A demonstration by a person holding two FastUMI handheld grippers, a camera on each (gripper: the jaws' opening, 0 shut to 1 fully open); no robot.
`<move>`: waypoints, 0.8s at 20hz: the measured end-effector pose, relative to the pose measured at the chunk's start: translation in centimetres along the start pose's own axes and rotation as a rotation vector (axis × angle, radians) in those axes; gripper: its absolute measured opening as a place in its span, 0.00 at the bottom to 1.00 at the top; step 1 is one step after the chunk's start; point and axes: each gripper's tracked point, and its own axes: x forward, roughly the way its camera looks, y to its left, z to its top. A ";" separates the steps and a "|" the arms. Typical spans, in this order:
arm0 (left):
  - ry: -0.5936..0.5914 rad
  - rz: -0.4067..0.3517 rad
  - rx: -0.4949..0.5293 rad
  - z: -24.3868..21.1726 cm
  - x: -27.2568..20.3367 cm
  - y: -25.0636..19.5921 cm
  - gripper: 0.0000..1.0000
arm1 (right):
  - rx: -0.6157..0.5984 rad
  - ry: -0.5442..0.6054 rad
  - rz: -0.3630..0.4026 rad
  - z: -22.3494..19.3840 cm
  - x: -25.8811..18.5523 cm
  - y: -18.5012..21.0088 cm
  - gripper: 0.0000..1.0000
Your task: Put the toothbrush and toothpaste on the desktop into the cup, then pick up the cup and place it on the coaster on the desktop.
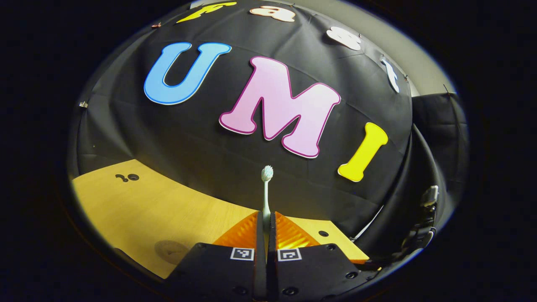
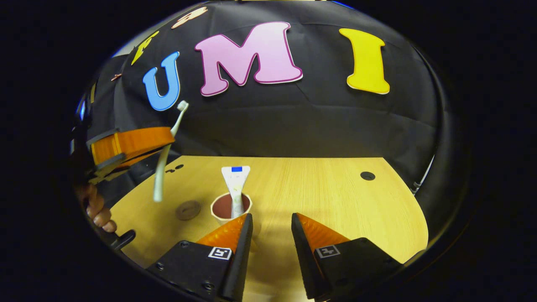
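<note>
My left gripper is shut on the white toothbrush, whose bristle head points up in front of the black cloth. From the right gripper view the same toothbrush hangs in the air at the left, held by the left gripper well above the table. The cup stands on the wooden table with the white toothpaste tube upright inside it. My right gripper is open just in front of the cup, with nothing between its fingers. The round brown coaster lies left of the cup; it is also visible at the coaster.
A person's hand holds the left gripper at the left edge. Small round holes mark the tabletop at the back right and back left. The black cloth wall stands behind the table.
</note>
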 end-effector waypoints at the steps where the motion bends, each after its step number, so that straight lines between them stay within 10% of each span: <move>1: -0.019 0.004 -0.006 -0.2 0.8 0.2 0.06 | 0.001 0.008 -0.002 -0.3 -0.5 -0.4 0.57; 10: 0.015 0.064 -0.108 -5.7 7.1 1.5 0.06 | 0.034 0.046 -0.008 -1.6 -2.4 -2.0 0.57; 16: 0.038 0.072 -0.001 -10.2 6.6 0.6 0.06 | 0.037 0.100 0.033 -1.8 -2.7 -2.0 0.59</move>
